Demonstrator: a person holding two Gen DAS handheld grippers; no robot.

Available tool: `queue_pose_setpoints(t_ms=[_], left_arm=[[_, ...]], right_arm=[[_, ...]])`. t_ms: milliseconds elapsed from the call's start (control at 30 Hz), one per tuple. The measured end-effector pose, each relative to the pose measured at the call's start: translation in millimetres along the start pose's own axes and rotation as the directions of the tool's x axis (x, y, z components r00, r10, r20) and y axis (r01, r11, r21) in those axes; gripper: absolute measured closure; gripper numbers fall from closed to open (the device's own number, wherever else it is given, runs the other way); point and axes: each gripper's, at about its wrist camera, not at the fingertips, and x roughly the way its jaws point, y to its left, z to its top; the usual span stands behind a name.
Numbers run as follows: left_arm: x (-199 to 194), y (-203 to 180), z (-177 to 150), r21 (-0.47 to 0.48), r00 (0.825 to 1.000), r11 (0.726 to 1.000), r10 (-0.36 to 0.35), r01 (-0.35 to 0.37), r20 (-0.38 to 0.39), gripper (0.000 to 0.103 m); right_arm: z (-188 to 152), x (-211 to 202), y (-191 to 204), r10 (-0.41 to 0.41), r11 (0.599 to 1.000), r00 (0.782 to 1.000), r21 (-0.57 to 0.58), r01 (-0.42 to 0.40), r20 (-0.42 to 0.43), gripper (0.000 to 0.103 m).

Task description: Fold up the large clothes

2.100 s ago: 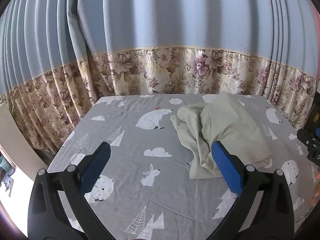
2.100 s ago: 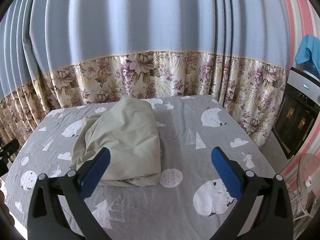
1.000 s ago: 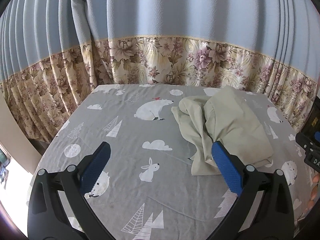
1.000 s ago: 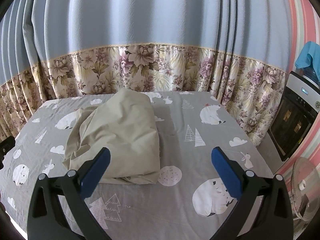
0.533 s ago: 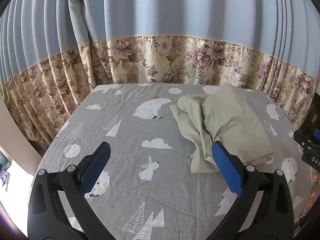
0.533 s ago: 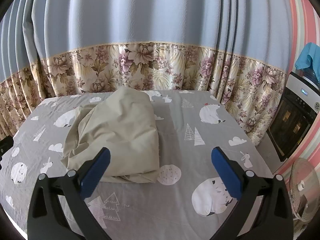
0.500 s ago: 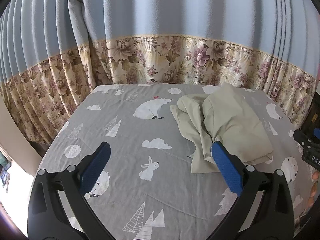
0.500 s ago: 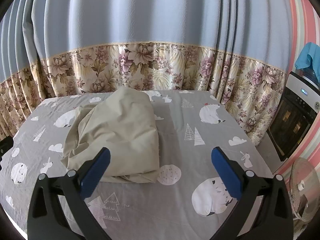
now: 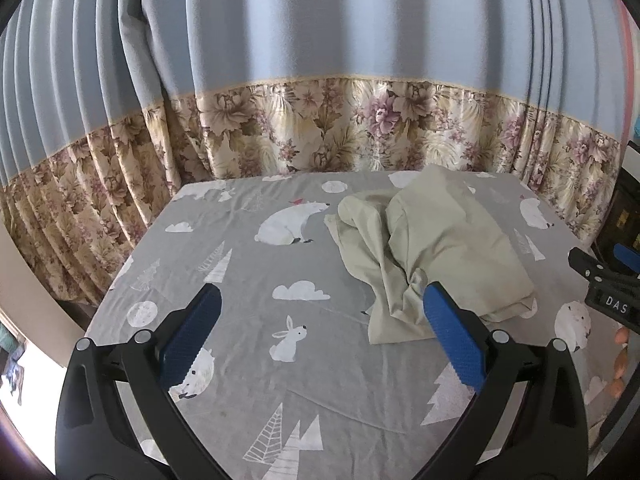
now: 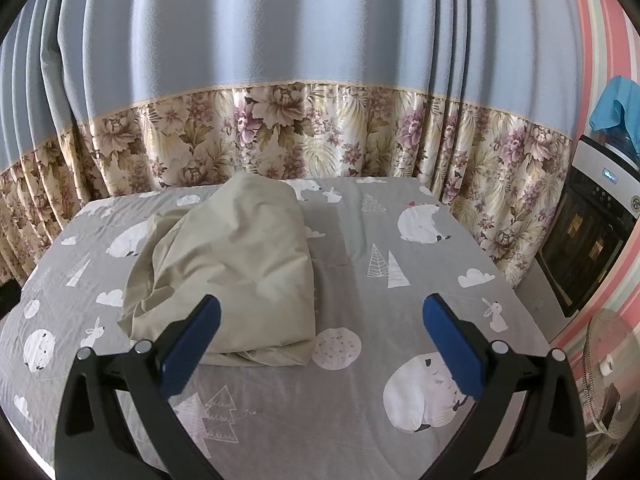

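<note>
Cloth, a rumpled pale-green garment of thin woven fabric (image 9: 436,248), lies loosely bunched on a grey bedsheet printed with white polar bears, rabbits, clouds and trees (image 9: 248,280); in the left wrist view it sits right of centre, and in the right wrist view the same garment (image 10: 236,264) fills the centre-left of the frame. The left gripper with black arms and blue-padded fingers (image 9: 320,332) hangs above the sheet with its jaws spread wide, holding nothing; its right pad (image 9: 452,340) overlaps the garment's near corner in the picture, though whether it touches the fabric cannot be told. The right gripper of the same black and blue build (image 10: 316,336) also has its jaws wide apart and empty, its left pad (image 10: 188,344) lying over the garment's near edge in the lower left of the frame, contact again unclear. At the right edge of the left wrist view, part of the other black tool shows with the letters "DAS" on it. Behind the bed, across the upper half of both views, hangs a pleated pale-blue curtain with a floral beige and mauve lower band (image 10: 304,80). In the right wrist view, at the right edge, stand a black glass-fronted oven with a silver top panel (image 10: 588,248), a blue cloth draped above it (image 10: 616,108), and a wire-grilled fan (image 10: 608,360) low in the corner beside a pink striped wall (image 10: 600,32).
</note>
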Motion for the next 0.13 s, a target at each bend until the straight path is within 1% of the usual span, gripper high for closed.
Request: queue_pose_setpoints(t_ms=[133], left_arm=[[8.0,1.3,-2.2,-0.005,0.999,1.000,-0.004,0.004,-0.036,0.003]], right_arm=[[-0.1,0.7,-0.3,0.002,1.000,1.000,-0.003,-0.002,-0.003,0.002]])
